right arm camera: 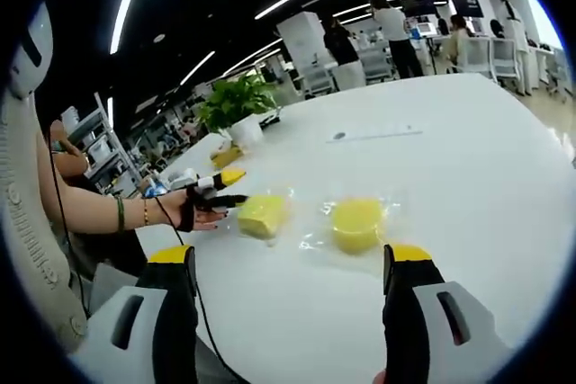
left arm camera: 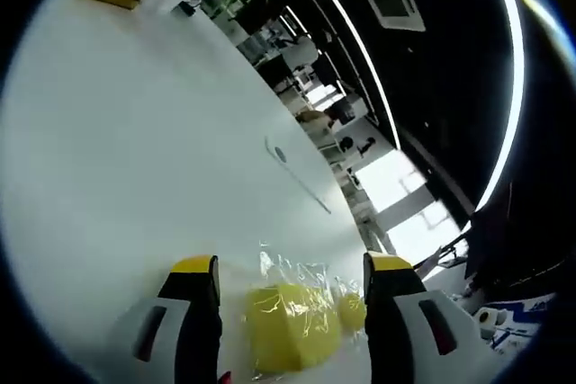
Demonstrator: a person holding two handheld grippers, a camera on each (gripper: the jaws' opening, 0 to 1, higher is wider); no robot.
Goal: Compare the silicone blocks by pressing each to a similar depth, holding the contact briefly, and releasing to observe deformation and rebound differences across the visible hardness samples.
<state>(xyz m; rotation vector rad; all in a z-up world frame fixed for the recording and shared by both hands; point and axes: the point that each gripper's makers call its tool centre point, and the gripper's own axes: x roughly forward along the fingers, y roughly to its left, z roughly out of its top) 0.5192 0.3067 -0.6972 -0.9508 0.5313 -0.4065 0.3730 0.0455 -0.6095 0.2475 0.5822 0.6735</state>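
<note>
Two yellow silicone samples lie in clear wrap on the white table (right arm camera: pixel 468 177). The square block (right arm camera: pixel 261 215) lies left of the round one (right arm camera: pixel 357 222). In the right gripper view a hand holds my left gripper (right arm camera: pixel 236 188) just left of the square block, jaws apart and not touching it. My right gripper (right arm camera: pixel 290 254) is open, short of both samples, with nothing between its jaws. In the left gripper view the square block (left arm camera: pixel 292 330) lies low between the open jaws of my left gripper (left arm camera: pixel 292 264), and the round sample (left arm camera: pixel 353 310) is just beyond it.
A potted plant (right arm camera: pixel 238 101) and a small yellow object (right arm camera: pixel 225 157) stand at the table's far left end. A bare forearm with bracelets (right arm camera: pixel 108 209) and a white chair (right arm camera: pixel 27 222) are at the left. Several people (right arm camera: pixel 391 24) stand far behind. A flat cover plate (right arm camera: pixel 373 135) sits mid-table.
</note>
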